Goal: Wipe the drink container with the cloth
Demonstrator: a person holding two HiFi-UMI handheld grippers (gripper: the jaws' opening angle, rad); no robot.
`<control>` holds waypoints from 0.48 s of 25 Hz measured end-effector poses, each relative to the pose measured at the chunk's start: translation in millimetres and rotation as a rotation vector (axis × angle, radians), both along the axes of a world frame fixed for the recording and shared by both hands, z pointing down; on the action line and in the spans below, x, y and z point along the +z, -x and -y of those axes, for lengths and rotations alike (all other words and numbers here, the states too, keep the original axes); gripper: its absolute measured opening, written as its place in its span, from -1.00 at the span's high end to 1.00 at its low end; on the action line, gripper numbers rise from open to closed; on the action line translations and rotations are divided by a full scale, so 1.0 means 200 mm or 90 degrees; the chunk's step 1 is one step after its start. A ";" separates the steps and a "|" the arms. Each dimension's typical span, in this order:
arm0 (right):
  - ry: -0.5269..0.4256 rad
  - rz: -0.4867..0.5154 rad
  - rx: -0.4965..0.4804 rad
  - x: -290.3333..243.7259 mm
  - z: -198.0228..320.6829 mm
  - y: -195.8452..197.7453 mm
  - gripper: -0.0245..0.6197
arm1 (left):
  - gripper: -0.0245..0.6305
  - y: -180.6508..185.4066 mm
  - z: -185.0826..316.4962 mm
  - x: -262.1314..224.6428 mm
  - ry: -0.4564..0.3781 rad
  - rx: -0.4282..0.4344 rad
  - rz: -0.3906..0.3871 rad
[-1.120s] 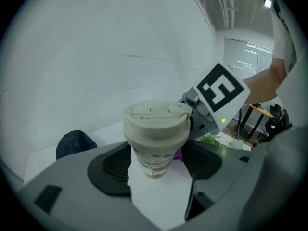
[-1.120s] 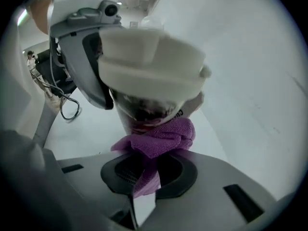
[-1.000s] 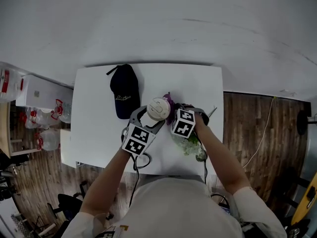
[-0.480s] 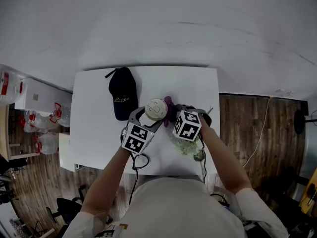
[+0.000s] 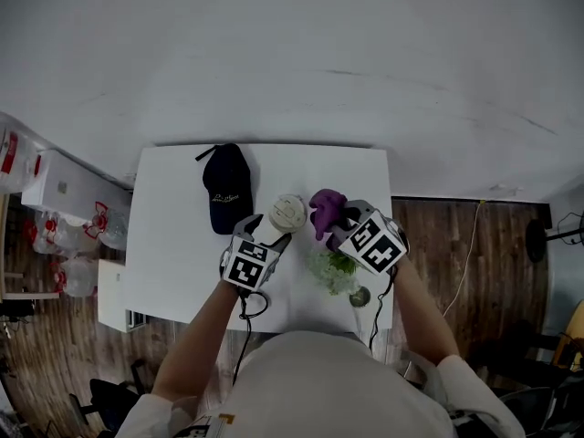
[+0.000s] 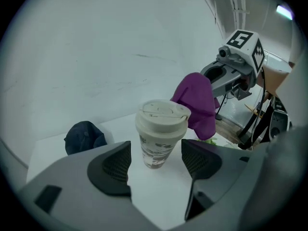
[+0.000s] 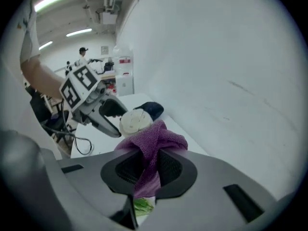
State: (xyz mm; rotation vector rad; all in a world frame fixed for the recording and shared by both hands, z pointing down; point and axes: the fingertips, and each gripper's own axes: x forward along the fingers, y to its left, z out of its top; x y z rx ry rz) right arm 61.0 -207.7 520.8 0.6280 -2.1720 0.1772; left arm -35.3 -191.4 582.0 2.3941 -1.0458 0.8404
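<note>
My head view looks steeply down on the whole table (image 5: 173, 245) from well above. My left gripper view sits low, close behind the cup (image 6: 161, 131), facing the wall (image 6: 96, 47). My right gripper view looks down on it from higher and farther off. All three share cup and cap (image 5: 224, 186). The left one also shows the right gripper (image 6: 212, 78), the right one the left gripper (image 7: 118, 117).

The cloth (image 7: 151, 141) is coarse-knit, the cup (image 6: 156, 150) paper under a matt plastic lid (image 6: 161, 113).
</note>
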 end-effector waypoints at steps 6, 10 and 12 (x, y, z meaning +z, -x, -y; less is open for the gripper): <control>-0.086 0.098 0.134 -0.39 -0.01 -0.07 0.68 | -0.07 0.16 -0.07 -0.26 -0.076 -0.019 -0.004; -0.157 0.149 0.165 -0.68 -0.07 -0.06 0.68 | 0.17 0.32 -0.09 -0.51 -0.141 -0.053 -0.011; -0.186 0.176 0.172 -0.80 -0.10 -0.03 0.68 | 0.26 0.39 -0.08 -0.63 -0.176 -0.072 -0.021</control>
